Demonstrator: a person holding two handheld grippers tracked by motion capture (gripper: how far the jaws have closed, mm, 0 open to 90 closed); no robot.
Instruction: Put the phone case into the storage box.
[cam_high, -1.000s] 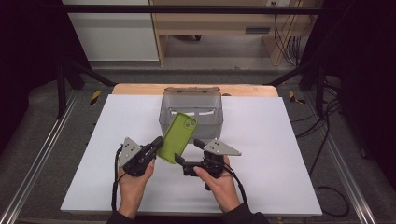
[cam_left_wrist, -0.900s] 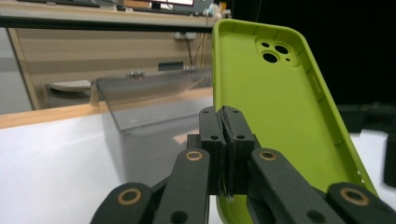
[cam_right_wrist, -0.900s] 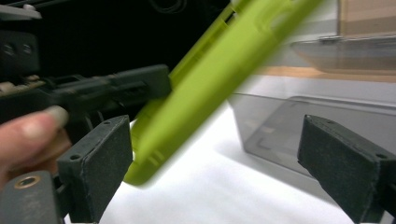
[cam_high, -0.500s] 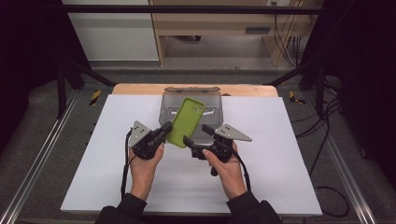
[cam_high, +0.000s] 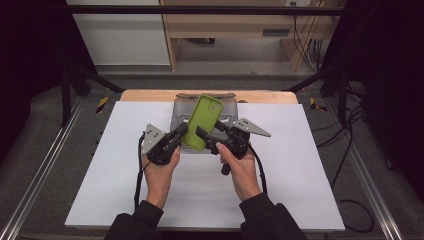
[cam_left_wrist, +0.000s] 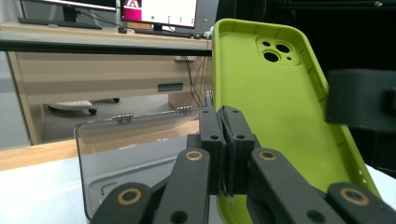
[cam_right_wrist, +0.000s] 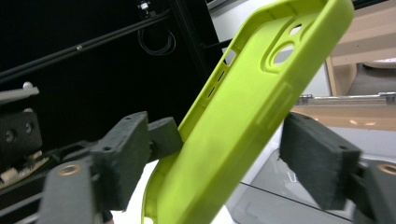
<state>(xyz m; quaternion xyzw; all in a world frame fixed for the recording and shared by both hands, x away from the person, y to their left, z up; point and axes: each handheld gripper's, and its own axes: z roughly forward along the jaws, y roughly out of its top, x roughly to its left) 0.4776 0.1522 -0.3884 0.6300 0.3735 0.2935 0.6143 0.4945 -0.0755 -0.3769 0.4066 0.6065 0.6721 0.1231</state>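
Holding one lime-green soft-looking phone case (cam_high: 202, 122), rounded corners, camera cutout up, tilted above the table's (cam_high: 310, 165) far edge. Left gripper (cam_left_wrist: 223, 140) pinched shut on its side wall; right gripper (cam_high: 205, 137) spread wide around it, one pad touching. Behind: one clear hinged plastic box (cam_left_wrist: 135, 149), open. Two hands.

Wooden desk (cam_high: 240, 25) beyond the table, grey floor (cam_high: 45, 135), dark curtains (cam_high: 30, 45) either side.
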